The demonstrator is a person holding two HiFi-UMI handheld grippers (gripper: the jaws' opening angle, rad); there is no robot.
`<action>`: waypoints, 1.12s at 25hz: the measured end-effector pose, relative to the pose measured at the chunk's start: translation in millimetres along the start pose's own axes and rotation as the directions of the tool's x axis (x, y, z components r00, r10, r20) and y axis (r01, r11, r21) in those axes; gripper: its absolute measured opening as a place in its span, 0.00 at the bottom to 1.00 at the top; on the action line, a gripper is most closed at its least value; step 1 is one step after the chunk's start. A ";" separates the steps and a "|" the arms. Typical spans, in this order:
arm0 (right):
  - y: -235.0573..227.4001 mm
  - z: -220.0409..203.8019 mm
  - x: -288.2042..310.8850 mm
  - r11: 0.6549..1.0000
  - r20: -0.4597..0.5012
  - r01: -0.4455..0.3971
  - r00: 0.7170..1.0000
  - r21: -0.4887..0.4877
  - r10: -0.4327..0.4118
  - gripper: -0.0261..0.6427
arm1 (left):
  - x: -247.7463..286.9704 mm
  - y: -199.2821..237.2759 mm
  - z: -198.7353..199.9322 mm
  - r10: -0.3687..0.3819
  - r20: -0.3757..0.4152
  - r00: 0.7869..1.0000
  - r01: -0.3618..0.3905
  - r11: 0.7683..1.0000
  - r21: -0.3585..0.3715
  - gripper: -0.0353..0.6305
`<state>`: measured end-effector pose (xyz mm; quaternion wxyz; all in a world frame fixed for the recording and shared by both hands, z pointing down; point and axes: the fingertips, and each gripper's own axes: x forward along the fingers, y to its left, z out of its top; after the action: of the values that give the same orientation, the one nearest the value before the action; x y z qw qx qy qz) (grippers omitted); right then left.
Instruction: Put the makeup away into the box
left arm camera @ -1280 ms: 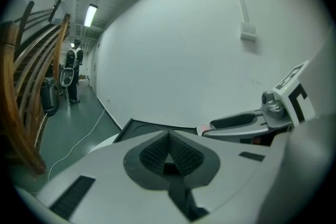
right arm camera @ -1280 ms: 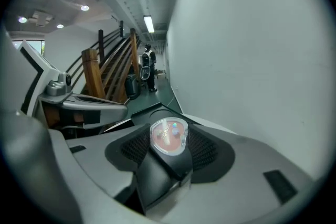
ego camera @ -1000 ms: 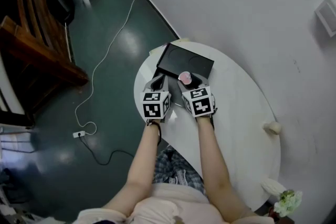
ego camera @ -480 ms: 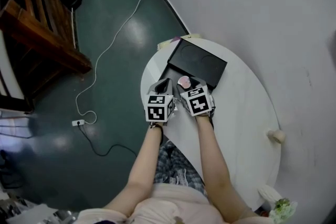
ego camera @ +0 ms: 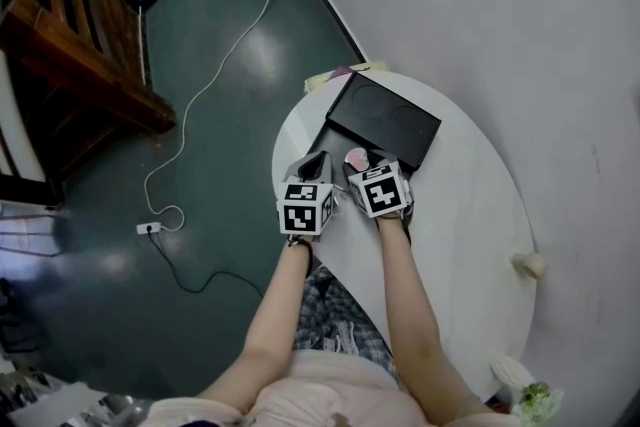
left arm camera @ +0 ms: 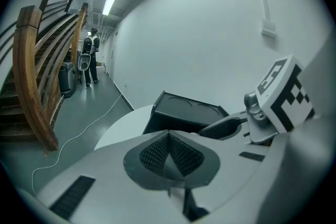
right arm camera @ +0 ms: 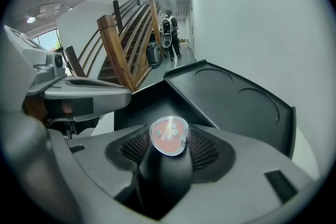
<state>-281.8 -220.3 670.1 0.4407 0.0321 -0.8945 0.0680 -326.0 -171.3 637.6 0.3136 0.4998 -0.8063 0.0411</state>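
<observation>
A black box point(ego camera: 385, 120) stands open at the far side of the round white table point(ego camera: 470, 215). My right gripper point(ego camera: 362, 159) is shut on a dark makeup container with a round pink top point(ego camera: 355, 156), just before the box's near edge. In the right gripper view the container point(right arm camera: 169, 135) sits upright between the pads, with the box's lid point(right arm camera: 231, 97) behind it. My left gripper point(ego camera: 318, 161) is beside it on the left. Its jaws point(left arm camera: 168, 152) are shut with nothing in them, and the box point(left arm camera: 184, 115) lies ahead.
A small cream object point(ego camera: 528, 264) and flowers point(ego camera: 540, 400) sit on the table's right side. Papers point(ego camera: 335, 75) stick out behind the box. On the green floor at left lies a white cable point(ego camera: 190, 115), beside a wooden staircase point(ego camera: 80, 45). A person point(left arm camera: 92, 55) stands down the corridor.
Both grippers have sunk a little towards the box's near edge, the right one tipping further down. The pink-topped container stays in the right jaws.
</observation>
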 end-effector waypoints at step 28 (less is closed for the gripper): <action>-32.1 37.6 -112.3 0.980 0.388 0.071 0.911 0.188 -0.140 0.29 | -26.4 -17.9 36.8 -0.053 0.055 0.997 0.049 0.996 0.069 0.09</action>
<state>-239.0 -257.9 561.5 0.2476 0.1313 -0.9534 0.1122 -320.2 -173.6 589.3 0.2746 0.5313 -0.8001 0.0462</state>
